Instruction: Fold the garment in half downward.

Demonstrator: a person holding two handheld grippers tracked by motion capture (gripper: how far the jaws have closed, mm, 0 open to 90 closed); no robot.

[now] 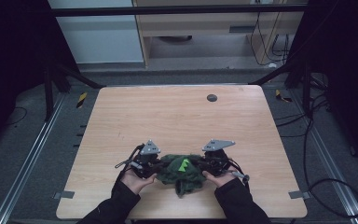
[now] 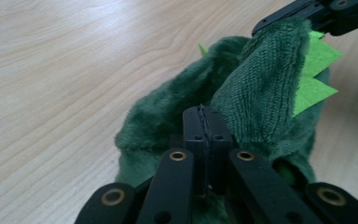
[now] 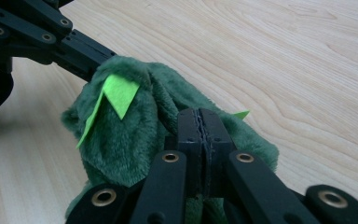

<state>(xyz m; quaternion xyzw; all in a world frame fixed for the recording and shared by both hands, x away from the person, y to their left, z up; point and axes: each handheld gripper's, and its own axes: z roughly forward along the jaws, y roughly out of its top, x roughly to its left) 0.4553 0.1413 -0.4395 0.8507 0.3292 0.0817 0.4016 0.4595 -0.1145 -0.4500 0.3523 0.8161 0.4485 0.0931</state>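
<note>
Pale wood tabletop, dark curtains either side, cables trailing over the grey floor, a small dark disc near the far edge, and all the action down at the near edge. On the left, the left gripper has its jaws pressed together on a fold of the green plush garment; in the left gripper view the fleece bunches up just beyond the jaw tips and rises to the right of them. Between the two sets of jaws sits the heap itself, bright green felt spikes showing on top, a tail of cloth drooping toward the person. On the right, the right gripper is pinching the plush too, jaws closed, fabric mounded to the left of them. I'd say this is a spreading or folding step. To do it well, draw the jaws apart evenly and low, keeping both pinches firm so the slippery pile doesn't creep out. No containers on this tabletop.
</note>
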